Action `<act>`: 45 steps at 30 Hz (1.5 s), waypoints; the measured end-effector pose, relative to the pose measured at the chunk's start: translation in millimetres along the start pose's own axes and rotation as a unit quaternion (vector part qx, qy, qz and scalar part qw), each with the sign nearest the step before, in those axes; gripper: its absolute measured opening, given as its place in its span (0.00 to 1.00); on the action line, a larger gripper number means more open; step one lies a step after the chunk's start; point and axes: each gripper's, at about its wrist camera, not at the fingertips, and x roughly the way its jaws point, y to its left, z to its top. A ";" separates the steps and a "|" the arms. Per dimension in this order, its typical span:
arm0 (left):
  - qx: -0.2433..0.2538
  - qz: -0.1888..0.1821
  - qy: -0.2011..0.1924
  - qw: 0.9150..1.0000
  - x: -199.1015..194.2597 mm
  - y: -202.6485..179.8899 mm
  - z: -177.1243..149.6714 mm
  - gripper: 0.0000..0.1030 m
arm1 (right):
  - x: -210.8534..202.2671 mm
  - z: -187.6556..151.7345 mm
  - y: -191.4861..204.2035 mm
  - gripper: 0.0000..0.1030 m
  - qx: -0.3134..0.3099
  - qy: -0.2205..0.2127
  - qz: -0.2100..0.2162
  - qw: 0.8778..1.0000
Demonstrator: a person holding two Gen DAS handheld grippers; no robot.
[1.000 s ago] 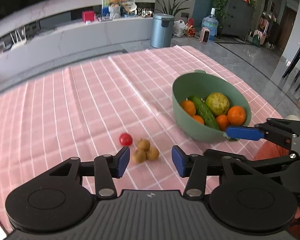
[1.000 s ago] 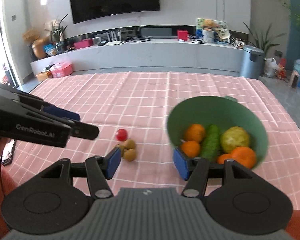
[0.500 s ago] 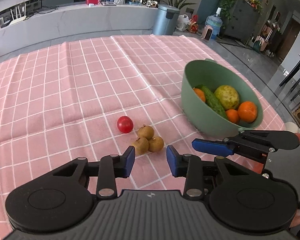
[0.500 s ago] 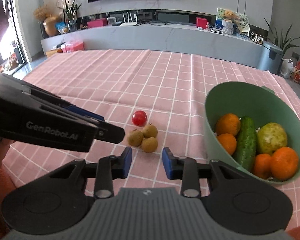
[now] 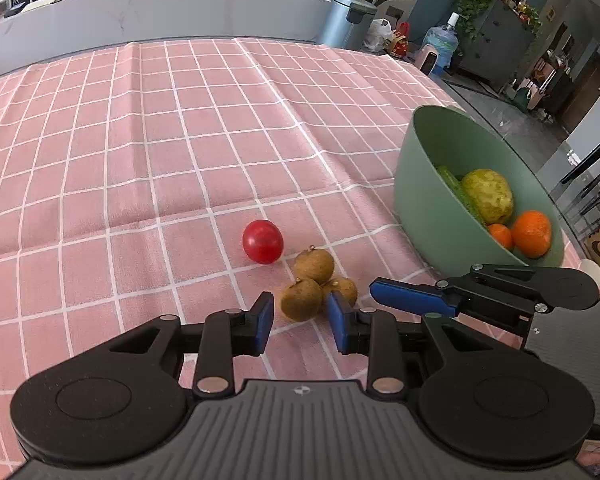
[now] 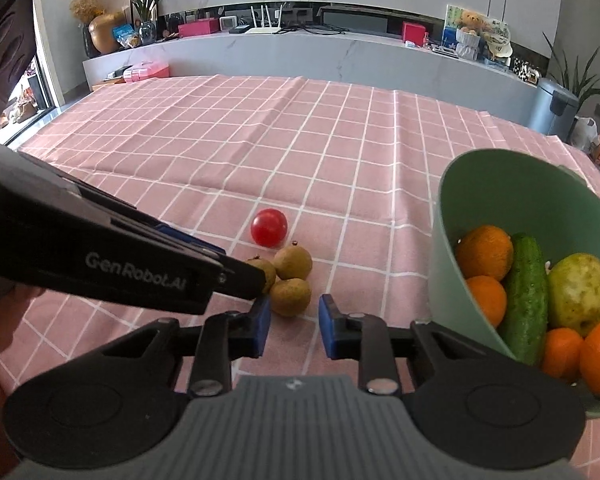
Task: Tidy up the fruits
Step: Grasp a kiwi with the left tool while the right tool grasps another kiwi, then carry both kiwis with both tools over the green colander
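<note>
Three brown longans (image 5: 314,266) (image 6: 292,264) lie clustered on the pink checked cloth, with a red cherry tomato (image 5: 262,241) (image 6: 269,227) just behind them. My left gripper (image 5: 300,320) hangs low; its jaws are closing, the nearest longan (image 5: 301,298) sits at their tips, and the pads are clear of it. My right gripper (image 6: 294,322) comes in from the bowl's side, its jaws also closing with nothing pressed, a longan (image 6: 290,296) just ahead. In the right wrist view the left gripper's tip (image 6: 240,276) hides part of one longan.
A green bowl (image 5: 420,184) (image 6: 444,240) stands right of the cluster and holds oranges (image 6: 485,252), a cucumber (image 6: 526,296) and a yellow-green fruit (image 6: 580,292). The right gripper's blue finger (image 5: 412,300) reaches close beside the left one. The table edge (image 5: 500,132) runs behind the bowl.
Both grippers have come down and nearer to the longans, which now sit at their tips. Both pairs of jaws have narrowed a good deal.
</note>
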 end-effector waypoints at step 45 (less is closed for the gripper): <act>-0.033 0.010 -0.057 0.998 -28.5 -6.6 -6.4 0.27 | -11.6 -1.4 -7.2 0.16 0.024 -0.015 0.006 1.000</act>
